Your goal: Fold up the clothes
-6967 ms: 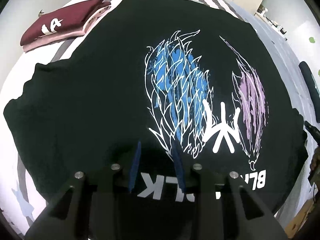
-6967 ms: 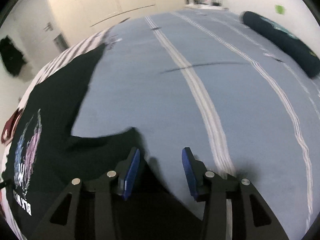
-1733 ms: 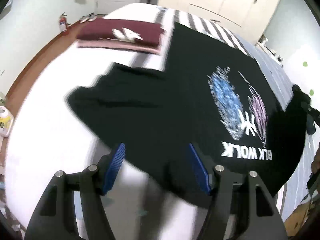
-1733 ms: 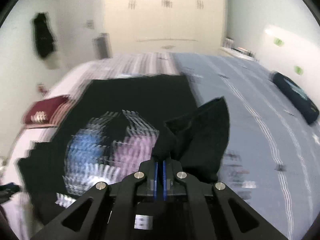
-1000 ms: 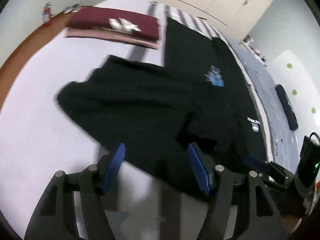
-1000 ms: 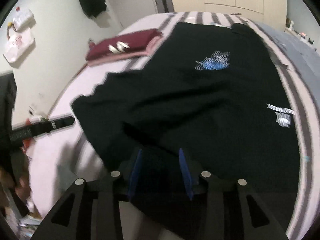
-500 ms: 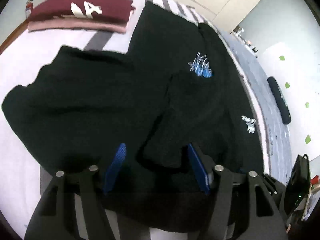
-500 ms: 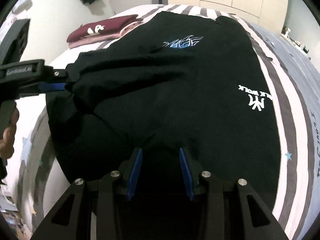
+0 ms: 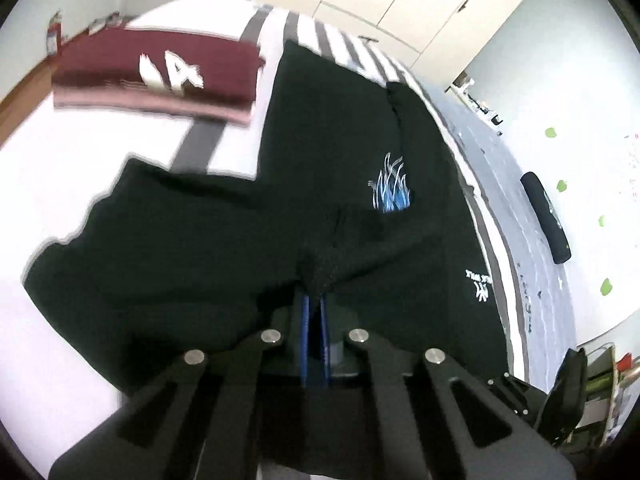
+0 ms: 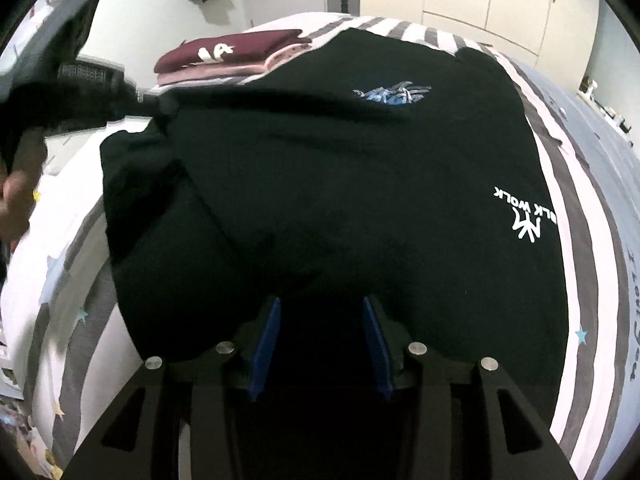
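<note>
- The black T-shirt [image 10: 340, 184] lies spread over the striped bed [image 10: 592, 264], partly folded, so only a scrap of its blue print [image 9: 390, 196] and a small white logo [image 10: 528, 216] show.
- The left hand-held gripper [image 9: 315, 304] has its blue pads pressed together on a pinched-up fold of the black T-shirt near the shirt's middle.
- In the right wrist view, the same left hand-held gripper appears at the far left with a hand [image 10: 18, 196] on its handle, and the cloth is drawn taut toward it.
- The right hand-held gripper [image 10: 320, 320] is partly apart and its jaws are opening. Black cloth lies between its pads, but whether they press on it is unclear.
- A folded maroon garment [image 9: 160, 68] sits on a pink one [image 9: 148, 102] farther up the bed, just beside the shirt.
</note>
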Available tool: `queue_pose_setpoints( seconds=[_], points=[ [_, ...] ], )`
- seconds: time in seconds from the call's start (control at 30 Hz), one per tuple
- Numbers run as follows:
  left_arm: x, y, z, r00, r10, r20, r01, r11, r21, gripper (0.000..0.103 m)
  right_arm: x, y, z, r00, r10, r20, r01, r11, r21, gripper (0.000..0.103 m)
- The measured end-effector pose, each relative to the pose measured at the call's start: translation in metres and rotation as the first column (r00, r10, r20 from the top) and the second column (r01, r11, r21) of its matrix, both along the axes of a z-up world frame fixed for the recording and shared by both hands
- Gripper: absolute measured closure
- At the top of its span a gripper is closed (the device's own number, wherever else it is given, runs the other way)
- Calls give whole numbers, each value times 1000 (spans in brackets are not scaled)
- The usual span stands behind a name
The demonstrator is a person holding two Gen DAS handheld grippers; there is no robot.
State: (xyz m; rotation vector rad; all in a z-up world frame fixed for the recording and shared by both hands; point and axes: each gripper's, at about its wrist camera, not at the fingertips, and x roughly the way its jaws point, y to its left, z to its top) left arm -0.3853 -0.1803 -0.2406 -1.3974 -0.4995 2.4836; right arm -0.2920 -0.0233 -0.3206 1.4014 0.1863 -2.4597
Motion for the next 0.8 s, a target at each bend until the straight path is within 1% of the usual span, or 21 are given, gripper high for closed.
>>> queue_pose_setpoints(
  seconds=[0.1,0.27,0.33,0.37,0.47,0.53,0.6,0.73,0.8],
  points=[
    [-6,-9,4,1000,-1,6,1,1000,2,100,-2,-13,0,1000,13,-9,-13,1000,7,64],
    [-10,-18,3,1000,-13,20,13,1000,2,100,0,-46,3,994,58,-89,-50,994,94,64],
    [-11,-22,1,1000,-13,24,12,1000,4,100,-1,-59,-3,991,87,-99,-72,987,146,64],
    [-12,-24,-1,1000,-8,28,8,1000,7,100,-1,-61,-6,991,95,-95,-80,985,151,65],
    [-14,-27,-6,999,-2,38,1,1000,10,100,-2,-63,-15,994,85,-71,-75,989,128,65],
    [-14,-28,-7,999,-9,38,8,1000,10,100,-5,-55,-16,997,44,-57,-40,996,80,69],
    [-14,-29,-8,999,-16,39,16,1000,9,100,-9,-48,-15,999,5,-41,-3,999,39,77],
    [-15,-33,-12,999,-14,50,13,1000,16,100,-14,-41,-14,999,-29,-16,29,1000,-12,82],
    [-16,-35,-12,998,-13,55,11,1000,24,100,-16,-40,-13,1000,-27,-13,27,999,-19,91]
  ],
)
